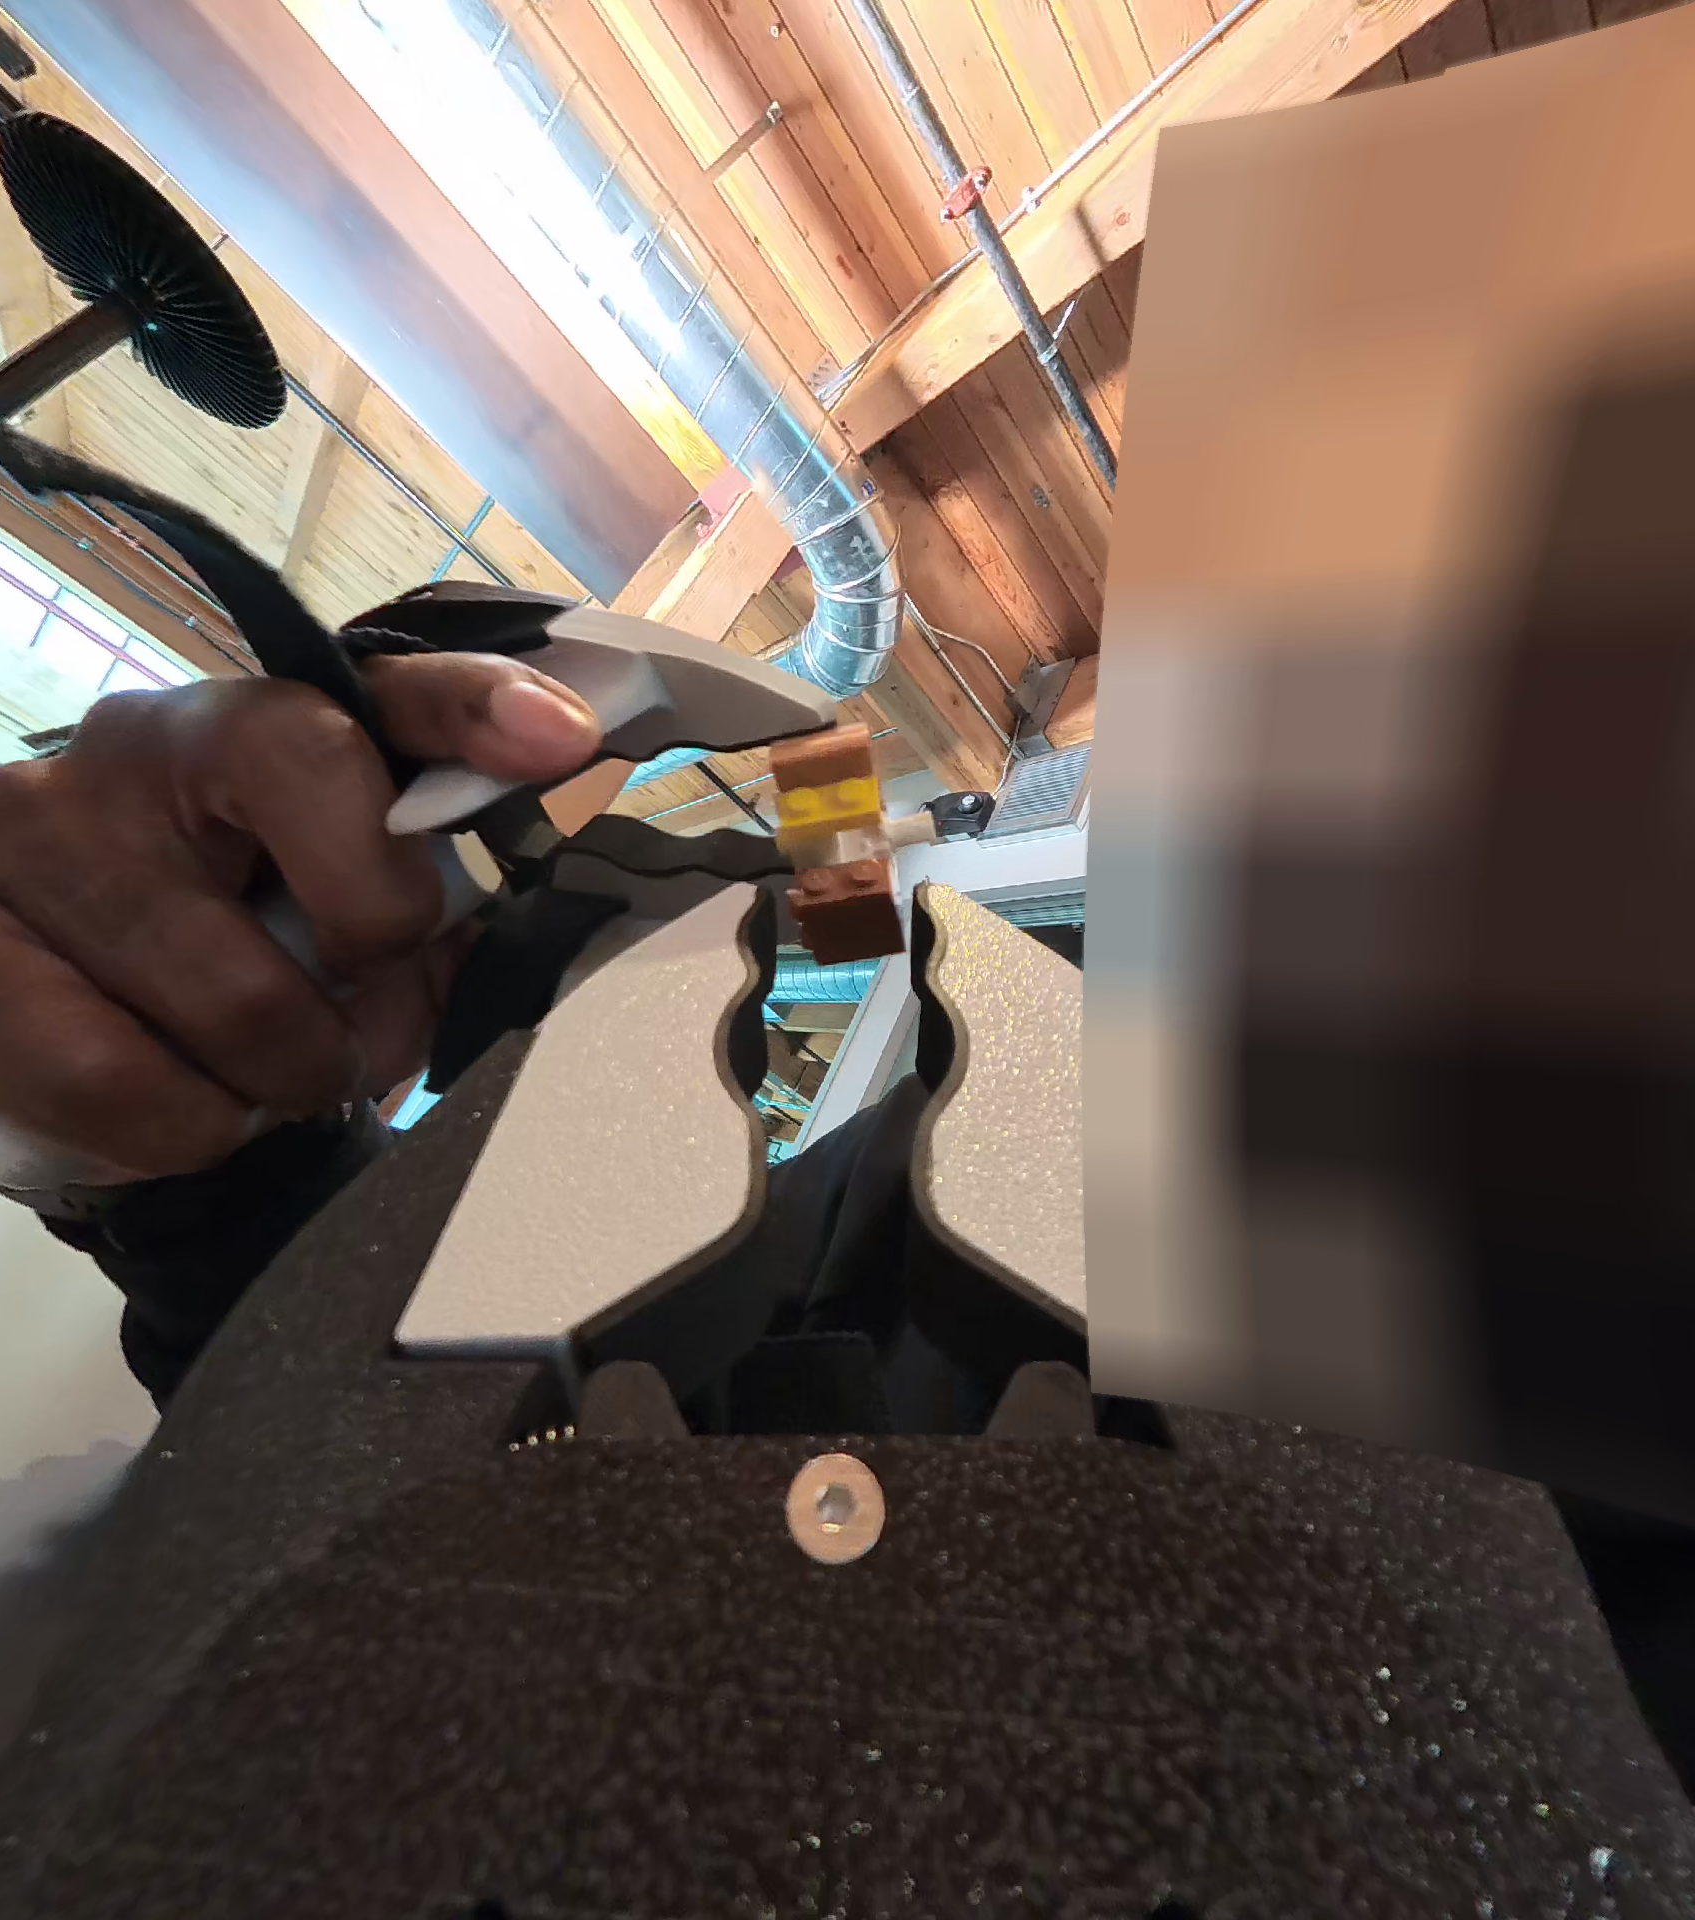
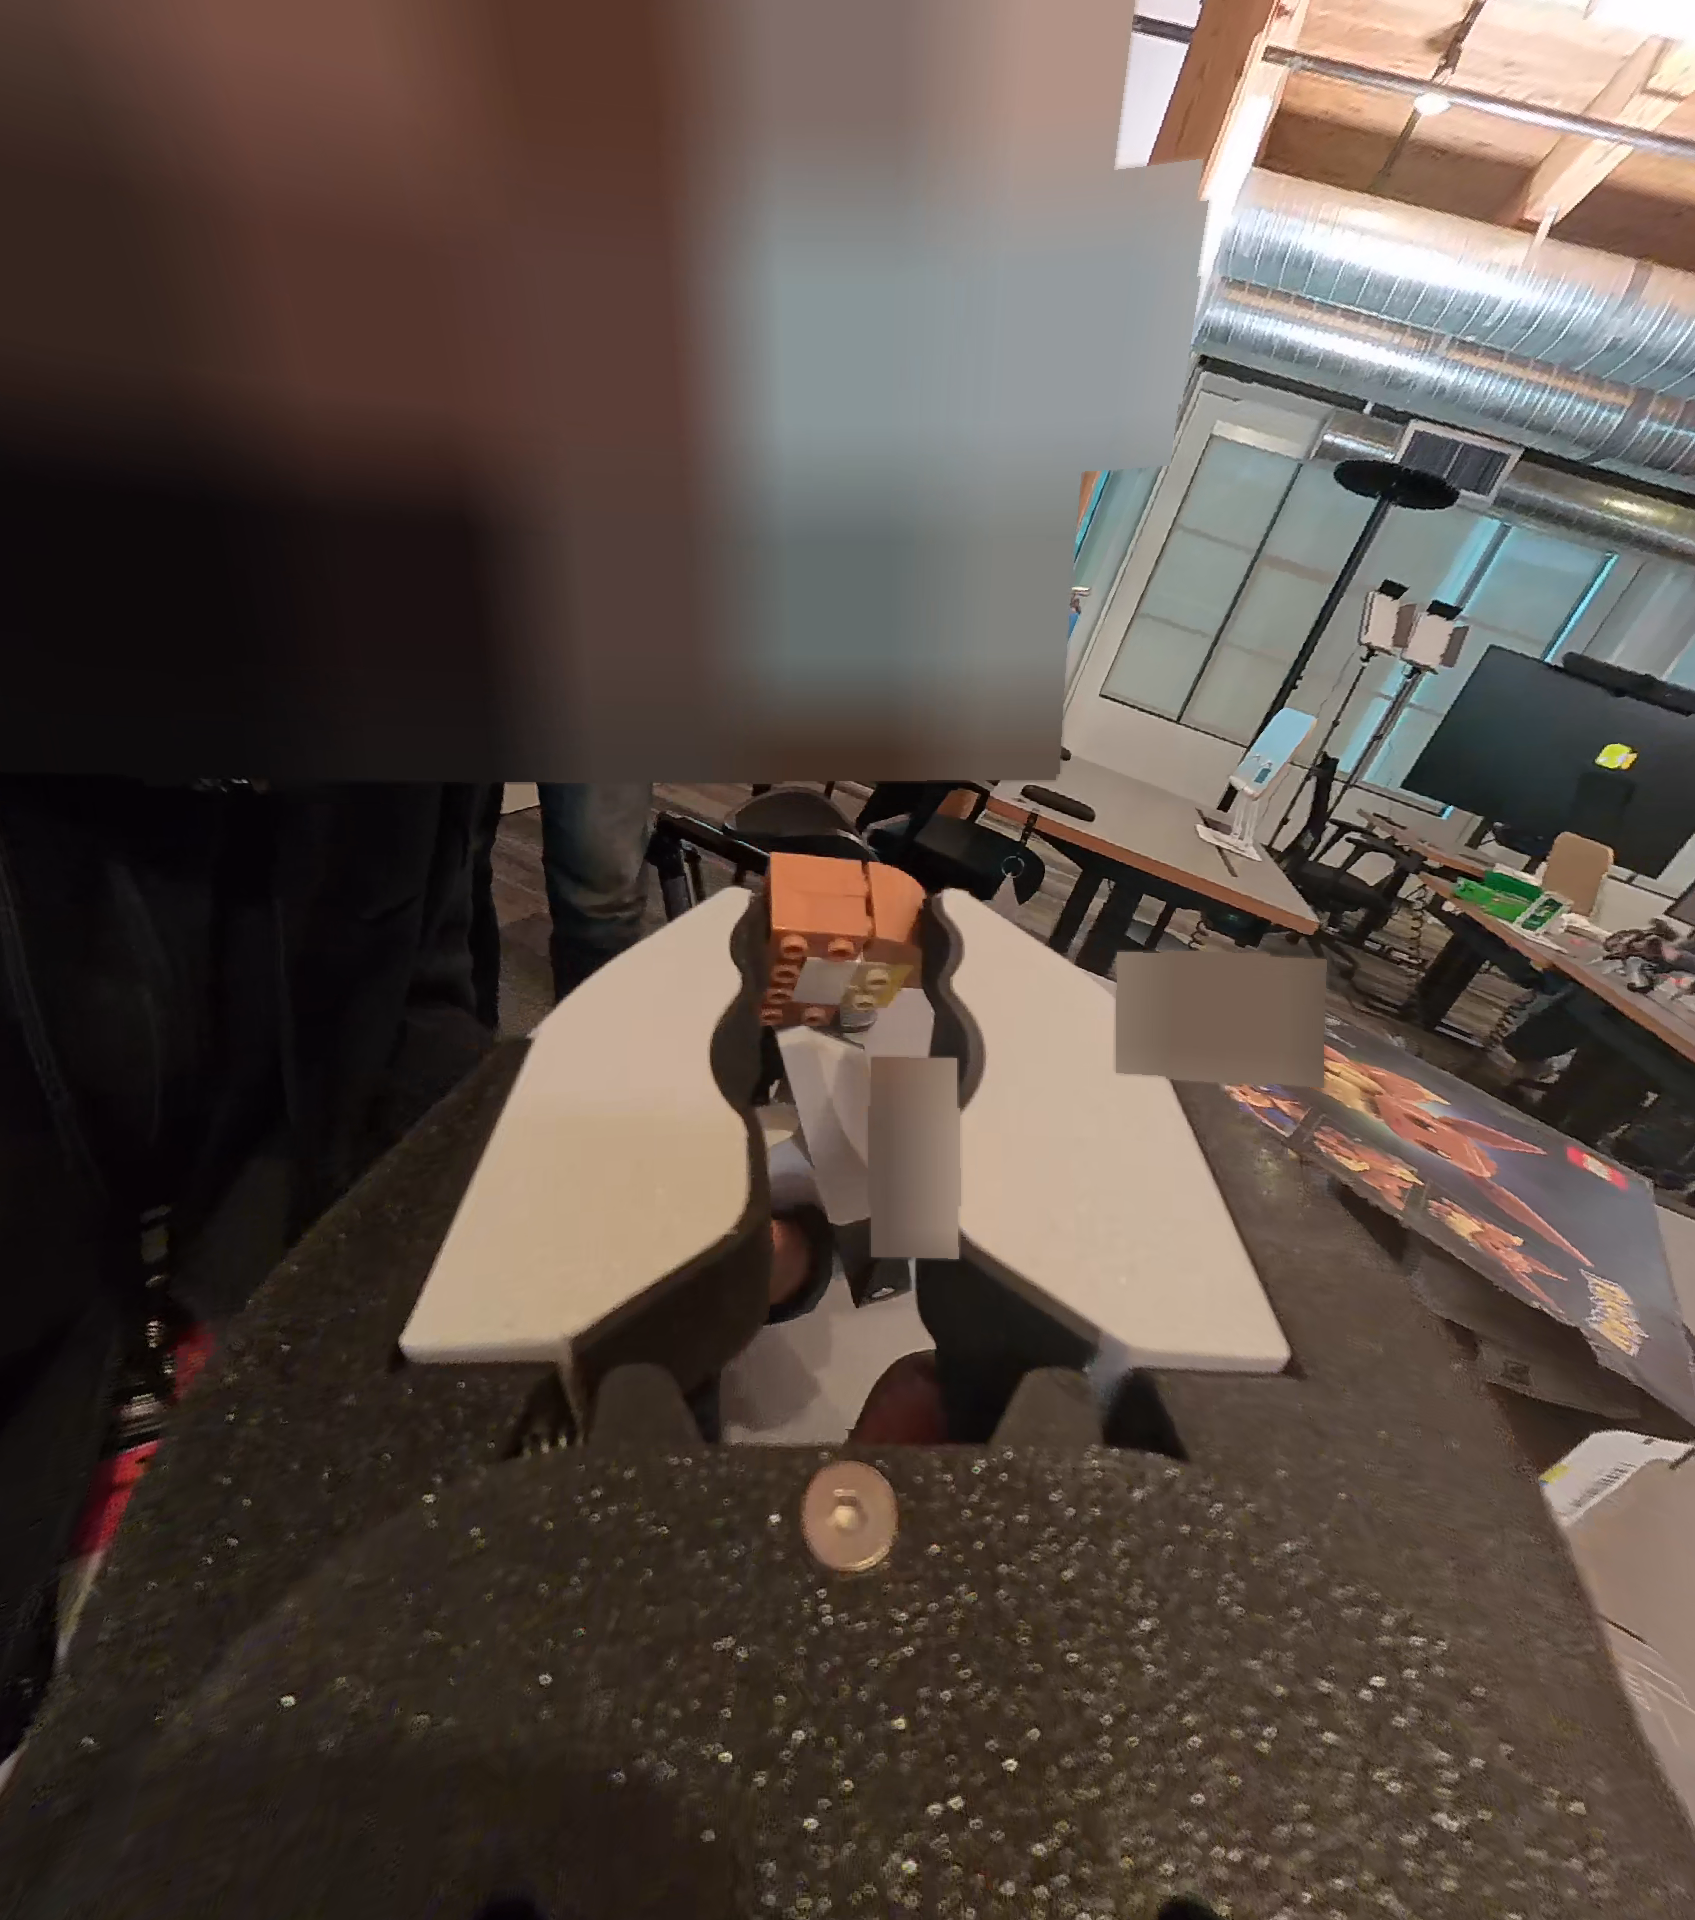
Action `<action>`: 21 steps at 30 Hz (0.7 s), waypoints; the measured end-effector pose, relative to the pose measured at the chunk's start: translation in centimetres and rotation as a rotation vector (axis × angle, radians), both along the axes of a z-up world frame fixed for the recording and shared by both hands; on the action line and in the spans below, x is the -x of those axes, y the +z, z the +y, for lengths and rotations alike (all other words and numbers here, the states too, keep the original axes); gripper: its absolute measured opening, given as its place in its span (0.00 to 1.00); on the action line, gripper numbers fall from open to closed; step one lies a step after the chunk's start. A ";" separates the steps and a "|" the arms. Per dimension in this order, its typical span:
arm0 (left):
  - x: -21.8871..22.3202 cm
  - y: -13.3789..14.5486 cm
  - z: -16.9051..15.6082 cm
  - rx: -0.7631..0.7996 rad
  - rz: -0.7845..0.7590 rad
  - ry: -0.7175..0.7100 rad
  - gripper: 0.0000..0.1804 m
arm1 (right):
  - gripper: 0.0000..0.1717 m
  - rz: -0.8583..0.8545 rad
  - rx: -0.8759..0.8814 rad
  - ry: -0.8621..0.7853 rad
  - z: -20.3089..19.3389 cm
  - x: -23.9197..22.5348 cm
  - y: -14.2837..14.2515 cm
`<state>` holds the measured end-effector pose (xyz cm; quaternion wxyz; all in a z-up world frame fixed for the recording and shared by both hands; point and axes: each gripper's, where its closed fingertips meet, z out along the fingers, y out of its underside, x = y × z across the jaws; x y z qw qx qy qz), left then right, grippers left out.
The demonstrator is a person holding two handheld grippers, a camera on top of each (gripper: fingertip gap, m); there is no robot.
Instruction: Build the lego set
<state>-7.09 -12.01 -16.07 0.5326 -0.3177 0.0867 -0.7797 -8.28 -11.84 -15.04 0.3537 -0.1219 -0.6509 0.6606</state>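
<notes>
Item: small brick assembly (image 2: 838,951), brown, yellow and white, held up in the air. My right fingers (image 2: 952,966) clamp it at their tips. My left fingers (image 1: 936,925) stand narrowly parted around its lower brown brick (image 1: 848,914), contact unclear.

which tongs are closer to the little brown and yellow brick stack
Right. The right tongs grip the brick stack between their pads; the left tongs sit open around its lower brown brick.

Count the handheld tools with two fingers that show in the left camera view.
2. The left tool fills the foreground, its fingers on either side of a brown brick's lower end. The right tool comes in from the left in a hand, clamped on the same small brick stack.
</notes>
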 end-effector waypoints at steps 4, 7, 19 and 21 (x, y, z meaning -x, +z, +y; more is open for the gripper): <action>0.1 0.0 0.1 0.003 -0.002 0.010 0.13 | 0.16 0.027 -0.047 -0.039 -0.1 0.3 -0.6; 0.2 0.0 0.1 0.001 -0.004 0.009 0.12 | 0.16 0.037 -0.072 -0.053 -0.3 0.4 -0.9; 0.2 -0.1 0.1 -0.006 -0.008 0.008 0.12 | 0.15 0.088 -0.135 -0.099 -0.3 0.4 -1.0; 0.2 -0.1 0.1 -0.007 -0.002 0.009 0.12 | 0.15 0.093 -0.141 -0.100 -0.3 0.4 -1.0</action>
